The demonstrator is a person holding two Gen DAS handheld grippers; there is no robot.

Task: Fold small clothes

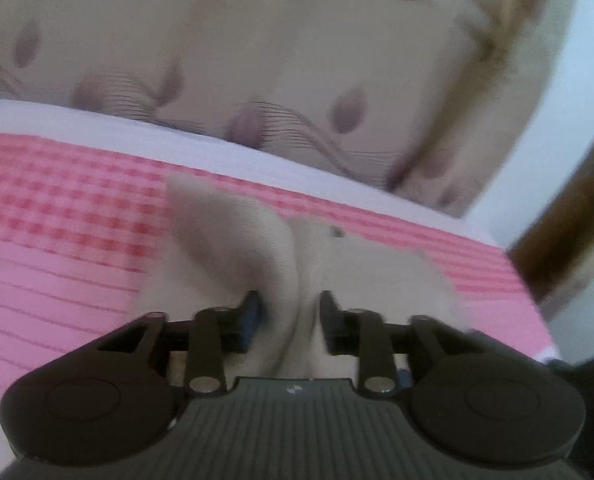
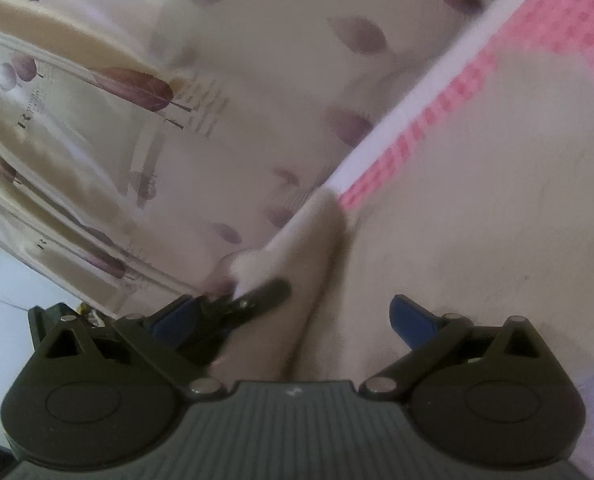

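1. Behind everything, a cream curtain (image 1: pixel 257 48) printed with mauve leaves is hanging as the backdrop; in the right wrist view it is falling in folds with blurred lettering that is too smeared to read.
2. Below it, a pink checked and striped bed cover (image 1: pixel 57 240) with a white border is lying flat, carrying the clothing.
3. On that cover, a small beige garment (image 1: pixel 281 256) is lying bunched, one flap standing up in a soft peak; in the right wrist view it is filling most of the right side, its far edge cut off by the frame.
4. Over it, the left gripper (image 1: pixel 289 304) is sitting with a ridge of the garment running up between its jaws, which are standing slightly apart; blur is making it hard to tell whether the pads are pressing the cloth.
5. Nearby, the right gripper (image 2: pixel 297 312) is standing wide open above the garment, gripping nothing.
6. Across its left finger, a dark gripper finger (image 2: pixel 257 296) is touching a pale fold of cloth and partly blocking it.
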